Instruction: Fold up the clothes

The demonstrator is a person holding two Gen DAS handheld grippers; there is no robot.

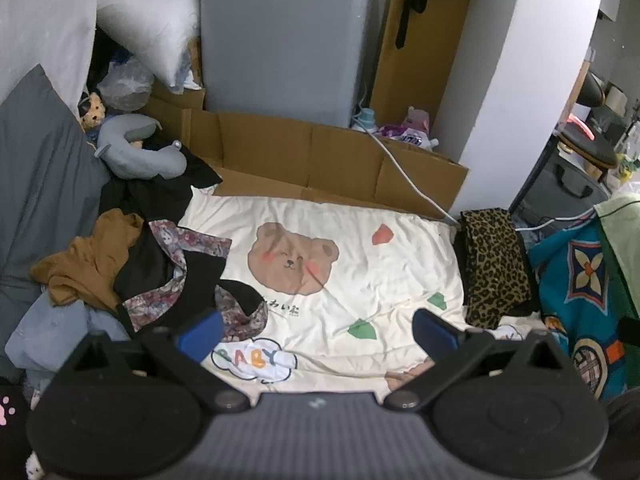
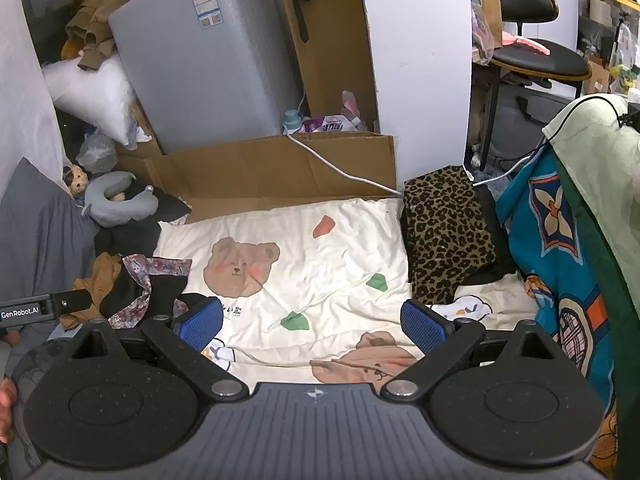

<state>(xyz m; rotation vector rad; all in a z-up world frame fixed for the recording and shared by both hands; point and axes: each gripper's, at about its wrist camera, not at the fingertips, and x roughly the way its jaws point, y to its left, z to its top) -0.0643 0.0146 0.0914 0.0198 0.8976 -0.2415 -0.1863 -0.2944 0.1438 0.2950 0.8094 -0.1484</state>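
A heap of unfolded clothes lies at the left edge of the cream bear-print blanket (image 1: 360, 264): a black and floral garment (image 1: 188, 276), a mustard-brown one (image 1: 92, 256) and a pale blue one (image 1: 52, 328). A folded leopard-print garment (image 1: 496, 268) rests at the blanket's right edge, on black cloth. My left gripper (image 1: 318, 334) hovers open over the blanket's near part, its left pad by the floral garment. My right gripper (image 2: 310, 326) is also open above the blanket, holding nothing. The heap (image 2: 136, 284) and leopard garment (image 2: 444, 236) show in the right wrist view too.
Flattened cardboard (image 1: 320, 160) and a grey appliance (image 1: 280, 36) stand behind the blanket, with a white cable (image 1: 404, 168) across the cardboard. A grey neck pillow (image 1: 136, 148) and grey cushion (image 1: 36, 176) lie left. A blue patterned cloth (image 1: 588, 292) hangs right. The other gripper's body (image 2: 28, 310) shows at left.
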